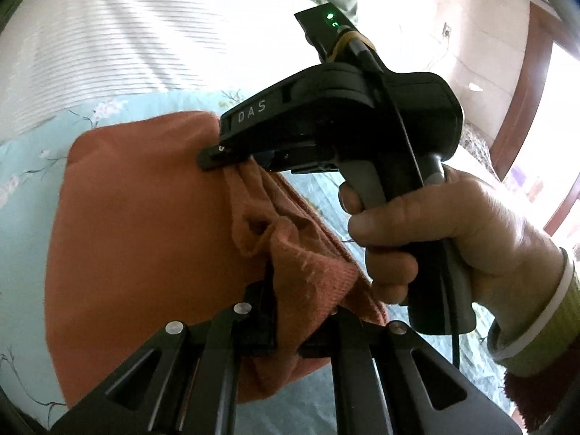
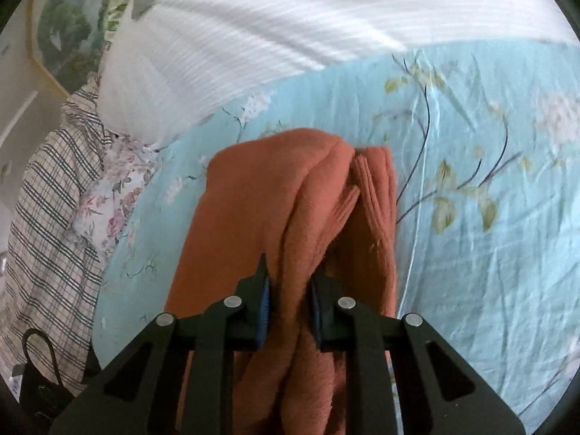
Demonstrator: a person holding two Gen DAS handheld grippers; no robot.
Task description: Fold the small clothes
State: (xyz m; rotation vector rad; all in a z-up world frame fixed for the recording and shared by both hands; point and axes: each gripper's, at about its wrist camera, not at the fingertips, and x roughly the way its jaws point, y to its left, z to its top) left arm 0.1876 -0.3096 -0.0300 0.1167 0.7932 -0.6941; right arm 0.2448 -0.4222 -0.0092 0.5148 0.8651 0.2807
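Bed: light blue flowery sheet [image 2: 471, 145], a white striped pillow [image 2: 290, 29] behind.
Cloth: orange knitted garment [image 1: 145, 235] is lifted over the sheet.
Left gripper [image 1: 270, 311]: closed tight on one bunched edge.
Right gripper [image 2: 290, 301]: closed on another thick bunch.
Progress: fold looks only started; it still needs laying flat.
Writing: "DAS" on the right gripper's black body.

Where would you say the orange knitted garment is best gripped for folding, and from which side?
Grip the orange knitted garment at its ribbed edge, coming in from above and beside, as both grippers do now. The thicker rib bunches into a ridge that narrow jaws can pinch. The left gripper and right gripper are each shut on it, over the floral bedsheet.
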